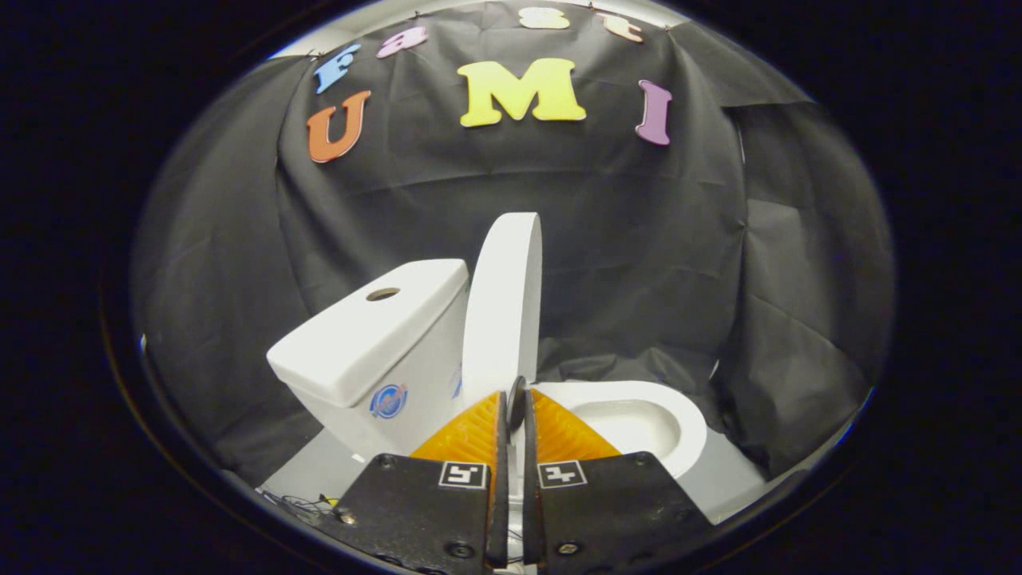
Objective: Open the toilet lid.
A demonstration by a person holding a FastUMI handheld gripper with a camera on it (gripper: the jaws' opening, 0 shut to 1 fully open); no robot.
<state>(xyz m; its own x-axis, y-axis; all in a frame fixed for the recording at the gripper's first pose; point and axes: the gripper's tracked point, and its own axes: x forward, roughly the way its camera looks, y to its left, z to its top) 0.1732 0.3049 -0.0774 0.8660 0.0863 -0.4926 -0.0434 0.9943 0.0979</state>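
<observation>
Black cloth is draping the booth on all sides, hanging in loose folds behind and to either side of the fixture. A pale grey floor (319,471) is showing at the foot of the cloth, and a small tangle of thin wires (299,503) is lying on it off to the left of the claw.

One toilet is sitting on that floor, seen from its side. One tank (375,339) is standing at its left, with a single round button hole in its flat top and a round blue sticker on its near wall. One toilet lid (505,299) is standing upright, leaning back against the tank, its curved edge pointing up. One open bowl (639,415) is lying to the right of the lid, its white rim exposed.

One claw (515,407) is pointing at the base of the lid, just ahead of the fingers. Its two fingers are sitting nearly together with only a thin slit between them, gripping nothing. Two square printed markers are showing, one on each finger body.
</observation>
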